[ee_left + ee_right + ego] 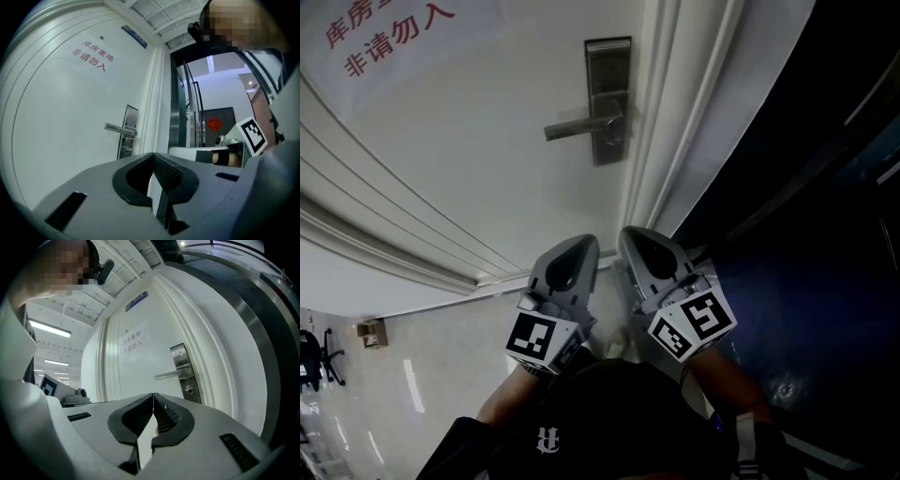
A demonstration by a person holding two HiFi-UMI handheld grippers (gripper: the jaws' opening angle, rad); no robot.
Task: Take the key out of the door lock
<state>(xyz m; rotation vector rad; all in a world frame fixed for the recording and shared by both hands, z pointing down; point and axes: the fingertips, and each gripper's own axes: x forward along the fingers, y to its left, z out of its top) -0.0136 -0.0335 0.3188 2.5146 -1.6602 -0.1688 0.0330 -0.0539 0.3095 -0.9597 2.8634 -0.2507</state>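
Fingers (pixel 171 177) of the left gripper (pixel 152 156) are pressed tip to tip with nothing between them, and it hangs low in front of the person, well short of the door (pixel 469 141). Just to its right, the right gripper (pixel 153 395) is likewise clenched on nothing, tips meeting, and points up at the same door from well apart. On the door the handle (pixel 579 127) sticks out leftward from the plate (pixel 607 66), and the lock (pixel 612 143) sits on that plate just under the handle. The key should be there, but it's too small to make out in any view, so I can't say how it is turned. My read is that the task has not really begun: this is the approach, with no contact on anything. The next move calls for one gripper, likely the right since it looks more squarely at the lock (pixel 189 389), to rise and reach in, part its jaws, line them up flat on the key's head under the handle, close, and pull straight out along the keyway, turning it to the release position first if it resists.
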